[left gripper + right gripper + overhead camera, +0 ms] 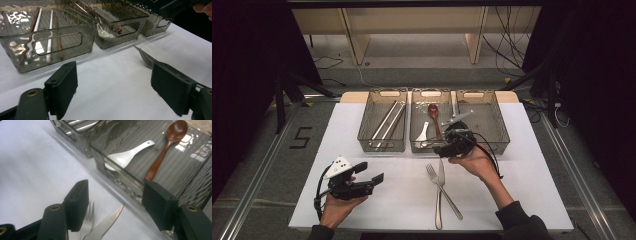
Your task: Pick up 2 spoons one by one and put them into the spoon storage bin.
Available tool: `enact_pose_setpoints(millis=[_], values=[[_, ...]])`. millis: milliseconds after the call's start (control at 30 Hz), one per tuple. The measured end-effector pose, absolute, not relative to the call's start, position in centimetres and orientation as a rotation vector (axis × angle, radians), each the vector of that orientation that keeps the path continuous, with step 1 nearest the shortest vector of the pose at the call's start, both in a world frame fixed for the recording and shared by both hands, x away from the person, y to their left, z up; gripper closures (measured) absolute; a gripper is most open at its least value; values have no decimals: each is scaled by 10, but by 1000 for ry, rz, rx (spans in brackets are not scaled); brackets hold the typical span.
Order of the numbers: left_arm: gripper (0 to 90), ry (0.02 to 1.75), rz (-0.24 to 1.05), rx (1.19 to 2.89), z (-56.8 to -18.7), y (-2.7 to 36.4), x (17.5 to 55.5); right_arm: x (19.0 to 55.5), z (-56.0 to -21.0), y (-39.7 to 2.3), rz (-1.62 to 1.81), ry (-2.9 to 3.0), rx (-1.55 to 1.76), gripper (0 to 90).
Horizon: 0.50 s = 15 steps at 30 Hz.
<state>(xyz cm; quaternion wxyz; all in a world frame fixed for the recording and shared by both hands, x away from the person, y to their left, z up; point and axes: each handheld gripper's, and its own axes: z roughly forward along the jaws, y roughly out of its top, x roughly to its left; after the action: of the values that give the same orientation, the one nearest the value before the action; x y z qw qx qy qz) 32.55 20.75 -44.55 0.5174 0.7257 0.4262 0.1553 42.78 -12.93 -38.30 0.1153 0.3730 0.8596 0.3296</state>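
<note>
A metal fork (432, 173) and a metal knife (438, 210) lie crossed on the white table, in front of the middle tray (430, 148). My right gripper (443, 149) hovers just beyond their tips at that tray's front wall, open, with nothing between its jaws. In the right gripper view the fork tines (88, 220) and the knife tip (107, 225) show low between the jaws of the right gripper (115, 195). My left gripper (371, 172) rests open at the near left, empty; its jaws (113, 75) frame the bare table, with the fork (146, 56) ahead to the right.
Three clear grey trays stand side by side at the back. The left tray (382, 148) holds chopsticks (387, 120). The middle one holds a wooden spoon (162, 157) and a white spoon (127, 156). A silvery utensil (458, 119) lies at the left side of the right tray (499, 125).
</note>
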Motion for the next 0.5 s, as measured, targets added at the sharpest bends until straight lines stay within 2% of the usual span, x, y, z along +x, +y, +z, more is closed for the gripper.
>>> enact_pose_setpoints(millis=[500], values=[[209,1022,375,1735,-445,209,326,399,-396,-140,995,2531,1071,361]])
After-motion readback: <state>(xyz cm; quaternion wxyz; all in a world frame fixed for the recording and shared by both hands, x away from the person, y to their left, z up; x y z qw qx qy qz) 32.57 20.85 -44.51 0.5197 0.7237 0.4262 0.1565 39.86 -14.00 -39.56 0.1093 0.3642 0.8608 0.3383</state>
